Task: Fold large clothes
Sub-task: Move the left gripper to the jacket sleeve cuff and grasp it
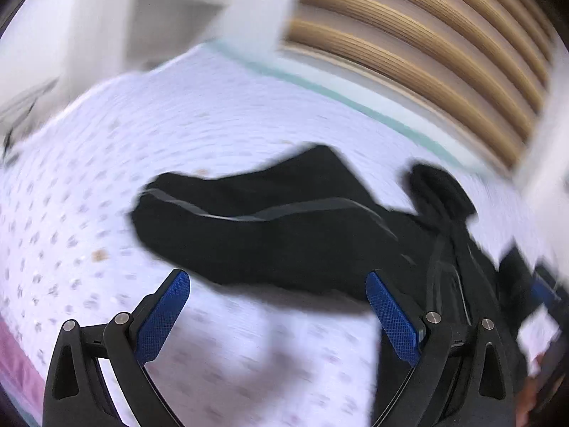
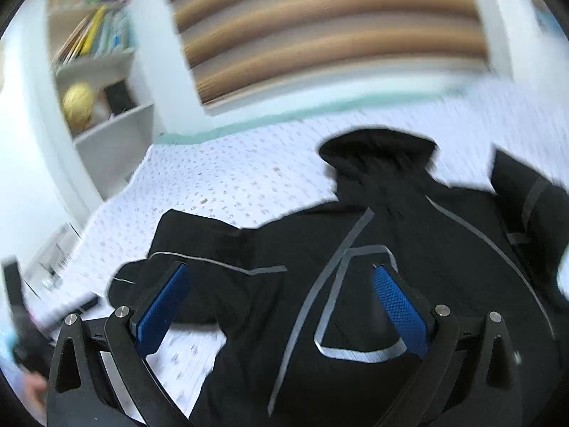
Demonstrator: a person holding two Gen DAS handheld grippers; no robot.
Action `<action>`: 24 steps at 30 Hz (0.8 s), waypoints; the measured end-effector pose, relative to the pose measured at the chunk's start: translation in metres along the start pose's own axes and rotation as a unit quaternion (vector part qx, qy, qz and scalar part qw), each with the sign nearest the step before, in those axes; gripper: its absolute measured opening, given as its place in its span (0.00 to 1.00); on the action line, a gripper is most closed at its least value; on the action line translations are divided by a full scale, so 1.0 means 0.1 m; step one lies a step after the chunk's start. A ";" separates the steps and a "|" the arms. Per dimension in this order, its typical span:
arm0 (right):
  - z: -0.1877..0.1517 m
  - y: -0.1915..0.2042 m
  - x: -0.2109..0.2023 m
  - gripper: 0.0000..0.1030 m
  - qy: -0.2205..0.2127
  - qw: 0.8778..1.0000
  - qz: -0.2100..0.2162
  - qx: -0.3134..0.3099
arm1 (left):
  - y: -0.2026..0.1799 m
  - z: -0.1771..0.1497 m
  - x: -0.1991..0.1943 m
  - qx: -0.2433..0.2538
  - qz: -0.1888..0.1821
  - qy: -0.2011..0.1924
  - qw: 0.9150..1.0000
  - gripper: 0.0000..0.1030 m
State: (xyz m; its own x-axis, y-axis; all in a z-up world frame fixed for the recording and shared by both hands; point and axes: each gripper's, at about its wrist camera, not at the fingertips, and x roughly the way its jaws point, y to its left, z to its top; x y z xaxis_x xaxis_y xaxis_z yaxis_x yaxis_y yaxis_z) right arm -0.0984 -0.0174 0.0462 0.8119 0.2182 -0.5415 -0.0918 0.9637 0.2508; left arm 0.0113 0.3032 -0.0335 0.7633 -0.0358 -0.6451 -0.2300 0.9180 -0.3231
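Note:
A black jacket with grey stripes (image 2: 391,235) lies spread on a bed with a white dotted sheet (image 2: 227,174). In the left wrist view one sleeve of the jacket (image 1: 256,227) stretches out to the left on the sheet (image 1: 106,178). My left gripper (image 1: 277,284) is open and empty, just short of the sleeve's near edge. My right gripper (image 2: 281,277) is open and empty above the jacket's body, its left finger (image 2: 160,306) over the sleeve end. Both views are blurred by motion.
A headboard with brown wooden slats (image 2: 320,28) stands behind the bed. A white shelf unit with books and a yellow ball (image 2: 78,101) stands at the left. The bed's left edge (image 2: 89,227) drops off near the shelves.

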 end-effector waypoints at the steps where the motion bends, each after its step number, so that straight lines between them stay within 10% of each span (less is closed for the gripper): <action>1: -0.04 0.14 0.02 1.00 -0.038 0.999 -0.011 -0.021 | 0.21 0.06 0.04 -0.023 -0.002 0.001 1.000 0.96; 7: -0.48 0.65 0.93 1.00 -0.024 0.984 -0.086 -0.153 | 1.07 0.29 0.55 -0.097 0.050 0.041 0.993 0.96; 13: -0.80 0.73 1.31 1.00 0.007 0.975 -0.097 -0.201 | 1.45 0.40 1.25 -0.201 -0.045 0.079 0.975 0.96; 17: -0.80 0.63 1.37 1.00 0.016 0.980 -0.078 -0.182 | 1.34 0.48 1.43 -0.192 -0.054 0.059 0.978 0.96; 18: -0.82 0.64 1.39 1.00 0.019 0.981 -0.074 -0.177 | 1.30 0.50 1.48 -0.185 -0.047 0.059 0.980 0.93; 20: -0.78 0.57 1.41 1.00 0.026 0.985 -0.061 -0.160 | 1.16 0.53 1.51 -0.155 0.005 0.049 0.987 0.49; 22: -0.75 0.50 1.42 1.00 0.036 0.988 -0.049 -0.141 | 1.10 0.54 1.46 -0.145 0.012 0.020 0.989 0.28; 24: -0.74 0.48 1.43 1.00 0.046 0.990 -0.035 -0.129 | 1.10 0.56 1.27 -0.148 0.046 -0.034 0.987 0.25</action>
State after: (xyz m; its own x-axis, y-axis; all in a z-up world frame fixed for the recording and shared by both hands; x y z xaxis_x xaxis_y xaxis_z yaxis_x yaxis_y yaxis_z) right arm -0.0295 0.0711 -0.0785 0.7663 0.1517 -0.6244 -0.1912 0.9815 0.0039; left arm 0.1168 0.4216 -0.1115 0.7672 0.0781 -0.6367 -0.4588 0.7605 -0.4596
